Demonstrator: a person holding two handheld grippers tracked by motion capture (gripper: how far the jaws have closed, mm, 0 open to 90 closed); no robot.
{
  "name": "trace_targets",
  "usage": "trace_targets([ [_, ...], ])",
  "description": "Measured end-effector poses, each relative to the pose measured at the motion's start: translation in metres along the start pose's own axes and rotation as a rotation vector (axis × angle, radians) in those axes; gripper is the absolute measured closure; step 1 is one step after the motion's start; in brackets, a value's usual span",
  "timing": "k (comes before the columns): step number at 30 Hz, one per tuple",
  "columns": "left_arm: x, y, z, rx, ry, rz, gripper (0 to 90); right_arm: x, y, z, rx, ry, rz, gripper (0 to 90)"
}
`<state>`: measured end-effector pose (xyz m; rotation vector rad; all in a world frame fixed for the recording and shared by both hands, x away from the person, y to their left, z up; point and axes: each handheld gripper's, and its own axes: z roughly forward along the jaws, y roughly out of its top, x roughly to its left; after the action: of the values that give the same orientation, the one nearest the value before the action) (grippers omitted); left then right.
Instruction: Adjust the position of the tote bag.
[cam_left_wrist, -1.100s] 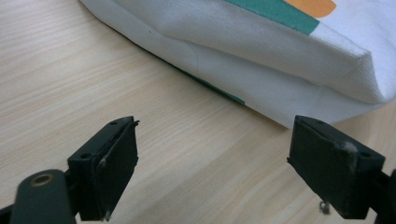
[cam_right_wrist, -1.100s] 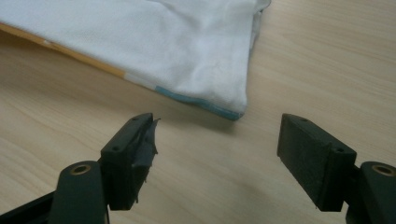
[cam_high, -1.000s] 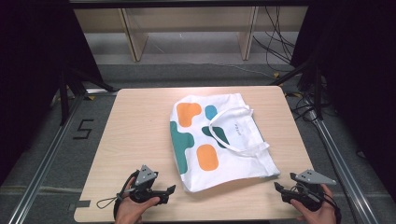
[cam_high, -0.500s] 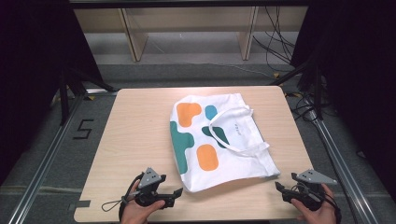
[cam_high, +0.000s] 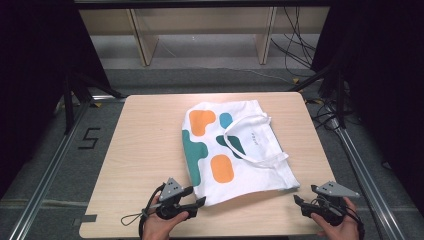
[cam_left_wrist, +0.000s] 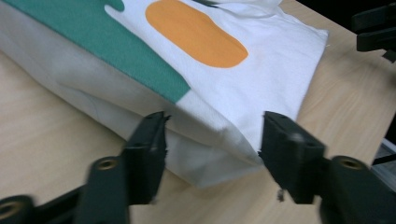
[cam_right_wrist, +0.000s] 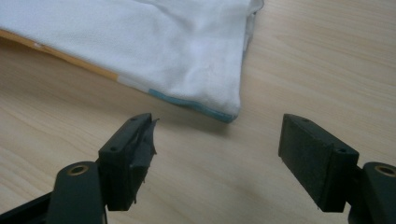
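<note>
Since the earlier frames the left gripper (cam_high: 199, 202) has slid rightward to the near left corner of the white tote bag (cam_high: 240, 145), and its jaws have just been closing, half-narrowed astride that corner without yet pinching it. The right gripper (cam_high: 300, 204) has stayed put, jaws wide, just short of the bag's near right corner. The bag lies flat mid-tabletop (cam_high: 145, 150), handles (cam_high: 250, 140) on top.

From my station I can read one sign for sure: a large dark "5" (cam_high: 89, 138) marked on the grey floor (cam_high: 45, 165) left of the table. The white tote bag (cam_high: 250, 165) carries a small line of print (cam_high: 255, 138) between its handles, too small for me to make out.
</note>
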<state>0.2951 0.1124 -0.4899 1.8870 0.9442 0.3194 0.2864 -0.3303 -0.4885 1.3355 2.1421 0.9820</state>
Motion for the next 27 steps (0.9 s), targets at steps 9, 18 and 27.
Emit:
trace_targets([
  [9, 0.022, 0.001, 0.007, 0.033, 0.052, 0.119, 82.8, 0.001, 0.001, 0.000, -0.019, -0.005, -0.030, 26.4],
  [18, 0.088, 0.006, -0.001, 0.053, 0.215, 0.103, 83.6, 0.002, 0.002, -0.001, -0.027, -0.007, -0.035, 26.3],
  [27, 0.134, 0.018, 0.015, 0.062, 0.309, 0.098, 83.5, 0.005, 0.001, -0.002, -0.012, 0.003, -0.006, 26.4],
])
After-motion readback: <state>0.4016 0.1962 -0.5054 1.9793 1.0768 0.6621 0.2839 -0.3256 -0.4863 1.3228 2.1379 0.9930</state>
